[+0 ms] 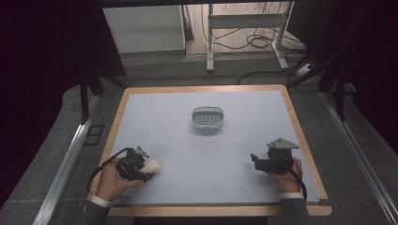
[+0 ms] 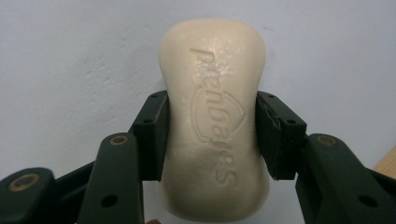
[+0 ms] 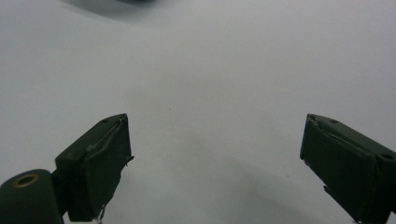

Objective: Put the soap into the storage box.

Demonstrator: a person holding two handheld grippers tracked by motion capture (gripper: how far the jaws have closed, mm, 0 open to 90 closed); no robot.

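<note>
My left gripper (image 2: 212, 135) has its fingers (image 2: 152, 135) clamped on the waist of a cream oval soap bar (image 2: 215, 116), low over the near-left of the pale blue desk (image 1: 187, 150). My right gripper's (image 3: 215, 163) fingers stand wide apart, holding nothing. The small grey slotted soap dish (image 1: 208, 117) sits mid-desk, nothing in it.

Dish (image 1: 208, 117) on the table (image 1: 187, 140), with a gripper to either side nearer the person.
Near-left of the dish, the left gripper (image 1: 149, 169) holds soap (image 2: 215, 116) between its jaws; the right gripper (image 1: 255, 161) sits near-right of the dish.
</note>
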